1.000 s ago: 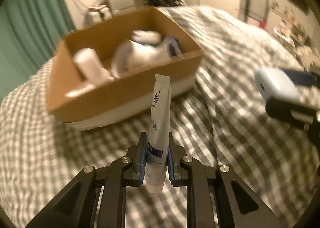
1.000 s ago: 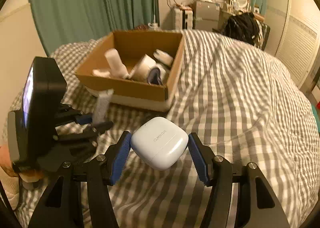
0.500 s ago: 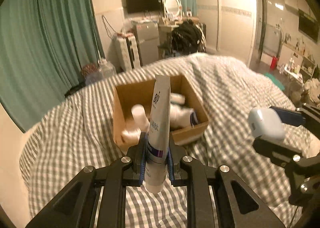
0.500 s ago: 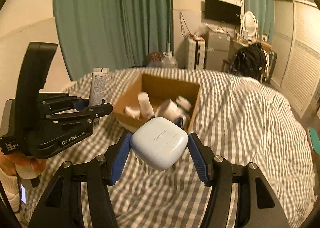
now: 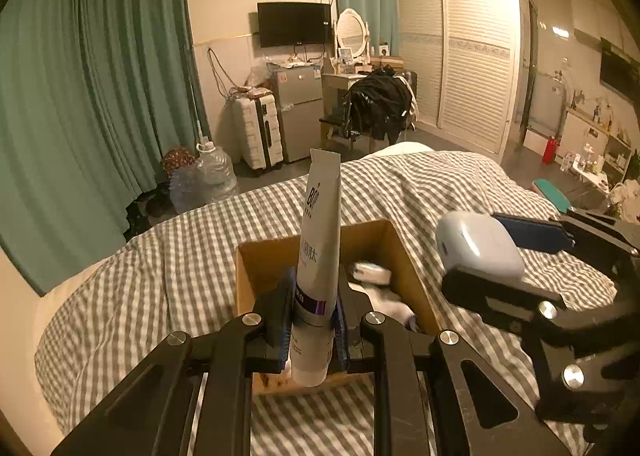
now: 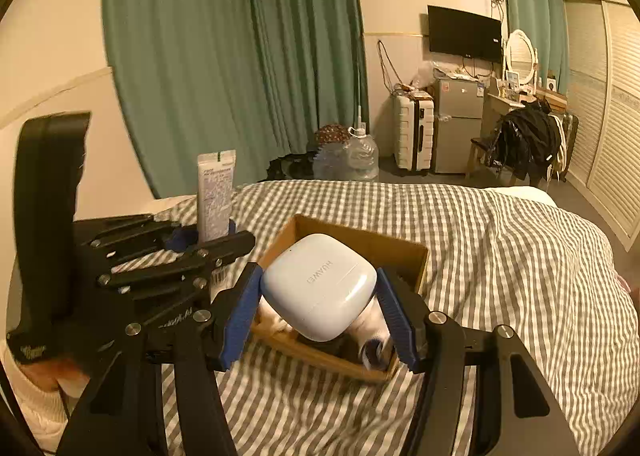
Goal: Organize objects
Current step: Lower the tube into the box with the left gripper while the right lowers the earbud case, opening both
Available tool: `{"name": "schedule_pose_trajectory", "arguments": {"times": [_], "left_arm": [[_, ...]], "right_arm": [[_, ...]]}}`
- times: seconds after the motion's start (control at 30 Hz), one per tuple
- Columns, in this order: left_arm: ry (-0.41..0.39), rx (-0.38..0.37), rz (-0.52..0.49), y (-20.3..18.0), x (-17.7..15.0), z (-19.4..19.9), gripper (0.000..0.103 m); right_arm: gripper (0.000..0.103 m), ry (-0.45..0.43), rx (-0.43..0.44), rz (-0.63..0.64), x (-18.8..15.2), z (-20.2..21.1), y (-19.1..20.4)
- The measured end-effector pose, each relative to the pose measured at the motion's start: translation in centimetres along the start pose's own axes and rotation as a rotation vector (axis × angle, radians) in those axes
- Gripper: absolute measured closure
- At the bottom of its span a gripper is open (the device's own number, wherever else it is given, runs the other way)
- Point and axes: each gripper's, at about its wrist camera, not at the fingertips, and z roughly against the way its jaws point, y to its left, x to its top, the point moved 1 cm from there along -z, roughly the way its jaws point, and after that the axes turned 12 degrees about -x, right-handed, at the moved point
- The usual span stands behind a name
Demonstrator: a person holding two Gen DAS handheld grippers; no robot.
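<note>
Tube and earbud case held above the box

Tube (image 5: pixel 318 264) is seen clamped upright in the left gripper (image 5: pixel 314 326), taken low on its body near the cap end, the flat crimped end pointing up. Fingers (image 5: pixel 285 320) are clenched on it from both sides. It is judged light and soft-walled; a hard squeeze would dent it, and the smooth skin could slide if the grip is slackened. The firmer shoulder near the cap is judged the better place to take hold.

Earbud case (image 6: pixel 319 284) is held in the right gripper (image 6: pixel 318 318), the blue pads (image 6: pixel 240 314) pressed on its two rounded sides. The case is judged light, rigid and glossy, so liable to squirt out of a pinch across its curves; the flatter faces would be safer. Whether its hinged lid is latched cannot be told.

Cardboard box (image 5: pixel 404 262) is set on the checked bed (image 5: pixel 168 276), just beyond and below both held things. White items are seen inside it, blurred; they cannot be named. Both things are judged ready for lowering into the box, neither yet released.
</note>
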Motion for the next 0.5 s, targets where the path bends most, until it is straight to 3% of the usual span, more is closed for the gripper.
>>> {"name": "schedule_pose_trajectory", "arguments": {"times": [0.23,0.5], "left_arm": [[0.079,-0.023,0.055,3.6,0.5,-8.0,0.086],[0.175,-0.054,0.091,4.9,-1.4,-15.3,0.085]], "right_arm": [[0.045,0.072,-0.035,-0.023,2.4,-8.7,-2.2],[0.045,0.149,-0.049,-0.024,1.9,-16.1,-3.4]]}}
